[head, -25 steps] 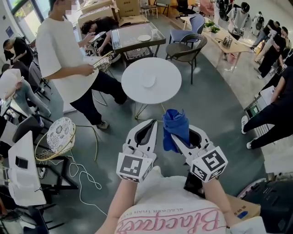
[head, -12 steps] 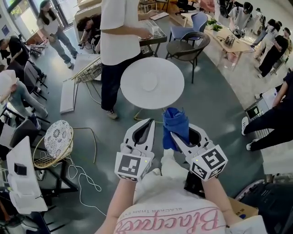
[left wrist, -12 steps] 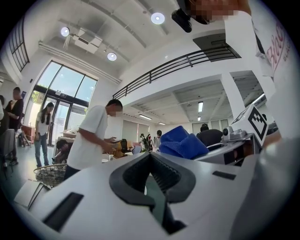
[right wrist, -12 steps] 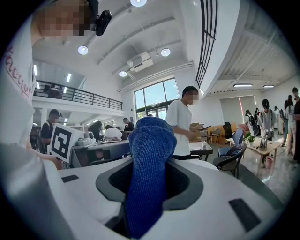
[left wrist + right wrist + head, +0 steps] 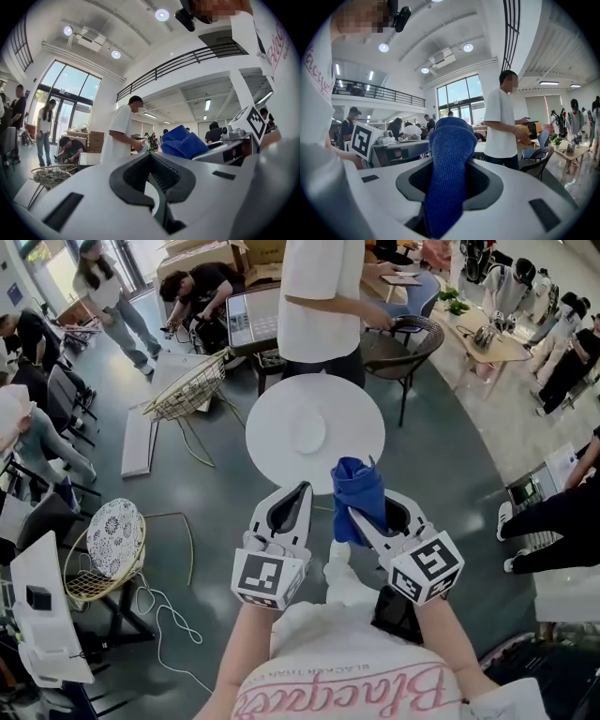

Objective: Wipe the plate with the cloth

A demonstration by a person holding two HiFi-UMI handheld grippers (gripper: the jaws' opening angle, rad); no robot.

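Note:
A small white plate (image 5: 307, 432) lies in the middle of a round white table (image 5: 267, 451) just ahead of both grippers. My right gripper (image 5: 354, 514) is shut on a blue cloth (image 5: 358, 495), which stands up bunched out of its jaws. In the right gripper view the cloth (image 5: 447, 159) fills the gap between the jaws. My left gripper (image 5: 303, 489) is shut and holds nothing; its closed jaws (image 5: 151, 161) point level towards the table. Both grippers hang side by side in the air, short of the table's near edge.
A person in a white shirt (image 5: 323, 296) stands at the table's far side. A dark wicker chair (image 5: 405, 338) is behind on the right. Wire basket chairs (image 5: 183, 390) (image 5: 111, 545) and cables (image 5: 164, 610) lie on the floor at the left. More people stand around the room.
Both grippers and the view have moved forward, so the round table is now close in front. The person in white has walked from the left to behind the table. The cloth stays gripped.

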